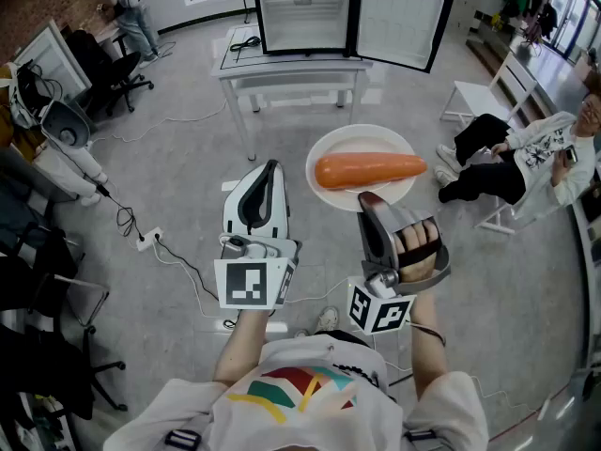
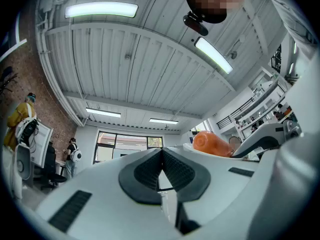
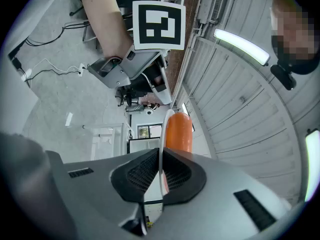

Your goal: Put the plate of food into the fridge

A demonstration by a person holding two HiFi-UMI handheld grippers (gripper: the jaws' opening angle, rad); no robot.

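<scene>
– Right gripper (image 3: 160,159): jaws pinched on the rim of the plate (image 1: 362,139), at the side away from the fridge (image 1: 302,12). White edge sits between the pads. Left gripper (image 1: 272,167): jaws together, nothing in them, about as far short of the fridge as the right one.
– Plate's load?
– One carrot (image 1: 369,169), lying crosswise, loose, nothing wedging it. Plate is in the air, roughly level, well short of the fridge.
– And the fridge?
– Stands on a white table (image 1: 282,64), door (image 1: 402,22) swung open at its right. Inside looks bare as far as the head view tells: one shelf line, no food seen.
– Weak spots?
– Single pinch at one edge. My guess: the fridge-side edge may sag under the carrot, and a round carrot rolls with any tilt, over the rim and onto the floor. The rim could also pivot between the pads if the approach is jerky.
– Anything on the way?
– Cable (image 1: 174,252) across the floor, near and to the left of the fridge. It's a trip risk if the walk drifts that way. At the fridge itself, the leading rim could knock the table edge or the open door if it comes in low or wide.
– Left gripper any use?
– Probably, under the free edge.
</scene>
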